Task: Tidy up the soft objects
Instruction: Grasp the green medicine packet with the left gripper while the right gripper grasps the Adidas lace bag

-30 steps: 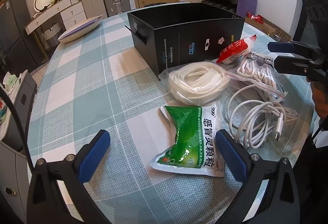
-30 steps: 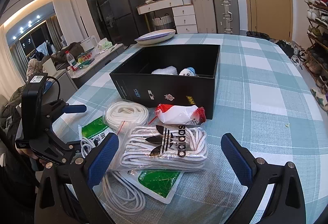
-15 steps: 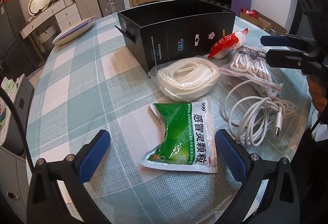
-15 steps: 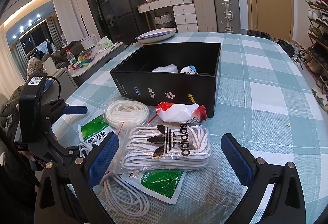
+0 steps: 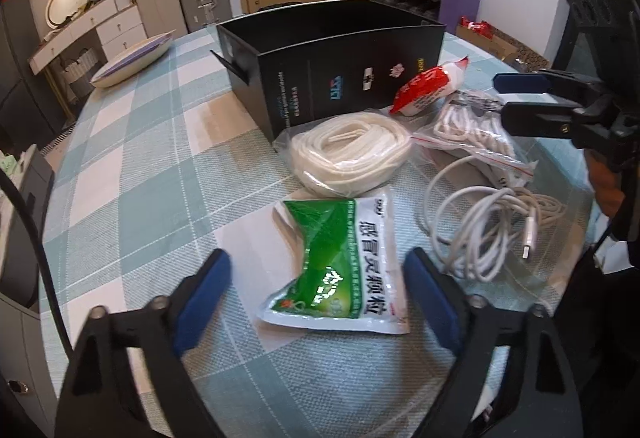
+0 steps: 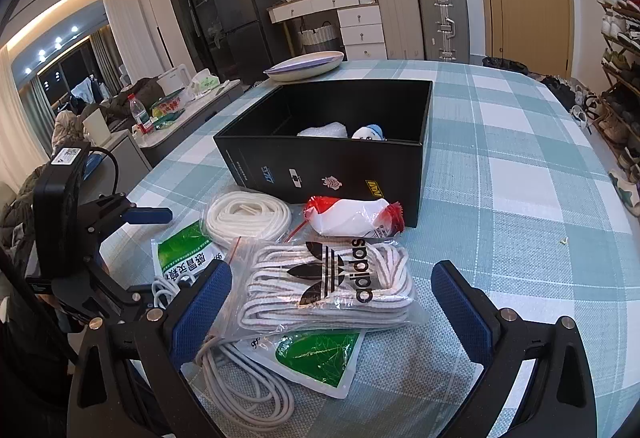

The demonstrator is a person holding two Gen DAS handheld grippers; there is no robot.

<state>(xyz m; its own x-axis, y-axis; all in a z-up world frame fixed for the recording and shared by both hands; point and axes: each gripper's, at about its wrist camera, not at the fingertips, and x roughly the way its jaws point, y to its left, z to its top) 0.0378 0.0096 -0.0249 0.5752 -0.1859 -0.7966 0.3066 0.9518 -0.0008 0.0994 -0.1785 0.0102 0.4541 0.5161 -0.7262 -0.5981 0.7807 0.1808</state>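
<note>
left gripper (image 5: pixel 316 292) is unclenched, its jaws just been closing about the green sachet (image 5: pixel 340 264), which lies between them untouched near the table (image 5: pixel 132 157) edge, long axis running away. right gripper (image 6: pixel 332 302) gapes, empty, over the laces bag (image 6: pixel 328 286). box (image 5: pixel 340 77) beyond.

2 green sachets (image 6: pixel 320 354), 2 rope bags (image 6: pixel 328 286), 1 box (image 6: pixel 332 173).
</note>
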